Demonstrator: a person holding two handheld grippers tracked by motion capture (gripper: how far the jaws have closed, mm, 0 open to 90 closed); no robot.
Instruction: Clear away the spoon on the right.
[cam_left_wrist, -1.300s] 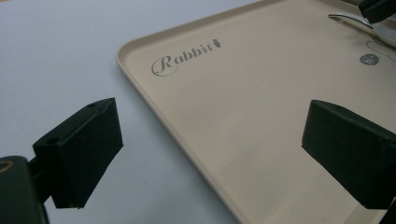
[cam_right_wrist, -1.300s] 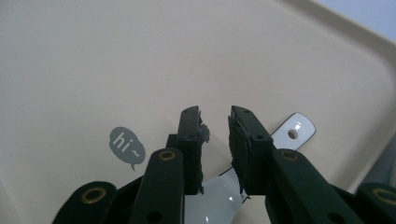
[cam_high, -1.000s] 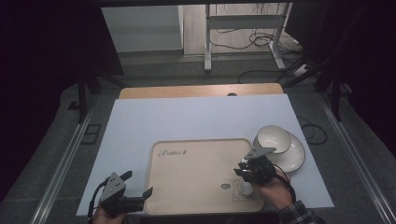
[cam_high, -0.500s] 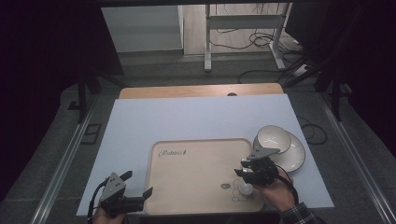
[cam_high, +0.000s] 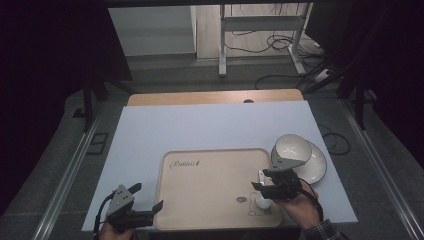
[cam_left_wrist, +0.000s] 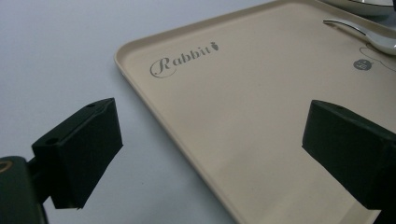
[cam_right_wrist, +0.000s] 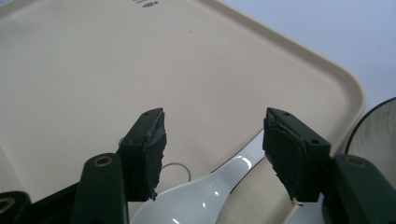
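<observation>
Nearest to the person, the right claw (cam_right_wrist: 212, 154) hangs released over the white spoon (cam_right_wrist: 205, 196), which lies on the beige tray (cam_high: 210, 175) near its right front corner. The glazed handle is thin, so if the jaws close off-centre it may slip away. The left claw (cam_left_wrist: 210, 154), also released, straddles the tray edge. Farther off, the bowl (cam_high: 290, 150) leans on the plate (cam_high: 315, 167); a careless lift could knock it.
</observation>
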